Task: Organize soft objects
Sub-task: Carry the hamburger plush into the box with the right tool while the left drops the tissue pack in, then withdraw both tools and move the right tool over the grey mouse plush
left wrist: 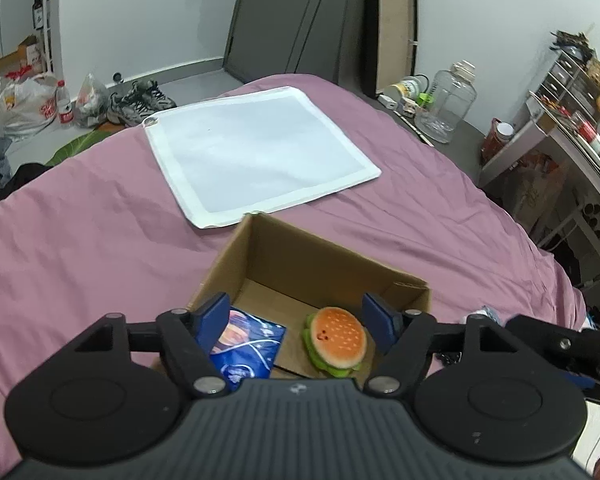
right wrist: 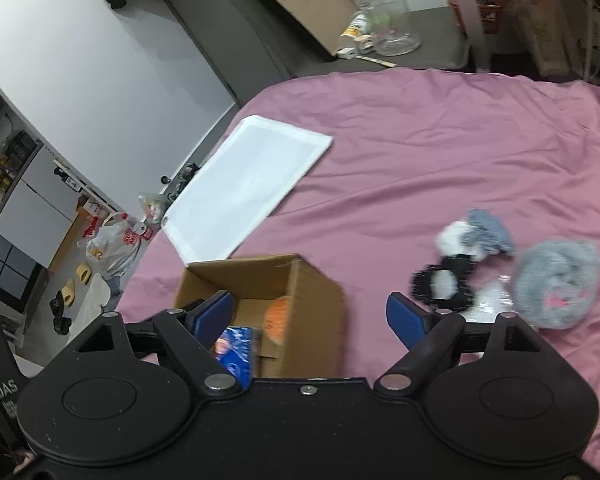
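An open cardboard box (left wrist: 300,248) (right wrist: 300,292) sits on the pink bedsheet (left wrist: 80,240) (right wrist: 440,140). Inside lie a plush hamburger (left wrist: 338,342) (right wrist: 278,318) and a blue printed packet (left wrist: 248,346) (right wrist: 236,350). My left gripper (left wrist: 296,316) hangs open above the box with nothing between its fingers. My right gripper (right wrist: 310,314) is open too, over the box's right wall. To its right on the sheet lie a black-and-white plush (right wrist: 446,280), a grey-blue cloth piece (right wrist: 488,232) and a grey fluffy ball (right wrist: 556,284).
A white flat pouch (left wrist: 256,148) (right wrist: 244,184) lies on the sheet beyond the box. A clear jar (left wrist: 446,104) (right wrist: 392,16) and small items stand past the bed's far edge. Bags and shoes (left wrist: 140,100) clutter the floor on the left; shelves (left wrist: 572,92) stand right.
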Motion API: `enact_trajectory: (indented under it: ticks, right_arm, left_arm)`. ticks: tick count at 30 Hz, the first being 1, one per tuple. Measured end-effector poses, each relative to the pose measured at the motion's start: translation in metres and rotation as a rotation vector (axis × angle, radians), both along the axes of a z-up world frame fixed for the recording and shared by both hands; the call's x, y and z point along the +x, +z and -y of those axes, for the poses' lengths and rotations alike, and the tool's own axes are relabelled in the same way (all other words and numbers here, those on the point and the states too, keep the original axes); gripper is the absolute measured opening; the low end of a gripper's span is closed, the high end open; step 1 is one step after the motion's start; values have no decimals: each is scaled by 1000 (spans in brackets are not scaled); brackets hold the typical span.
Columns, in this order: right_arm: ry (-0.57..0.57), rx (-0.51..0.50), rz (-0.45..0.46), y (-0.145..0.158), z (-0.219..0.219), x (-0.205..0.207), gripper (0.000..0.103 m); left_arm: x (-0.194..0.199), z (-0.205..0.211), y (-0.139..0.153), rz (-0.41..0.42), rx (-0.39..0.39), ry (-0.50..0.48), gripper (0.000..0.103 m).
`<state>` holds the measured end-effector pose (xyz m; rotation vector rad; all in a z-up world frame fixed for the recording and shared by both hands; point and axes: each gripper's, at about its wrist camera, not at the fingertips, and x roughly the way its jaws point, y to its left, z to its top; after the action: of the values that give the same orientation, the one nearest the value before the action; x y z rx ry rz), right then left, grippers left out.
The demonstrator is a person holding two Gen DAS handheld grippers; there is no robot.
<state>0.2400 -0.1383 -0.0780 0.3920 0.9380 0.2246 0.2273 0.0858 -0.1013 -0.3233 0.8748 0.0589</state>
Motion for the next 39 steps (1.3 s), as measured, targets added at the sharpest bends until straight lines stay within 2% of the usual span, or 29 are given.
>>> enact_trajectory:
  ticks: [9,16,20,25,31,39]
  right_arm:
    - [-59,-28,0,-1,64,-17,87]
    - [-73,1,26,-9,110,-26,93]
    - [-83,46,23,-21,131,-28,93]
    - [-116,114,-24,-44,153,-25,93]
    - [-123,124,-22,-58,168,-17,93]
    - [-158,172,-86,-85,190,-4,93]
  left_arm:
    - [-12,38,17,41,78,-61,77]
    - [-14,75,22,87,126,-110,78]
    - [-10,100,17,69,182,-160,78]
    - [-9,126,13,65,242,-200,78]
    - [1,152,4,37,267,-245,78]
    - [20,181,-6,2,302,-278,78]
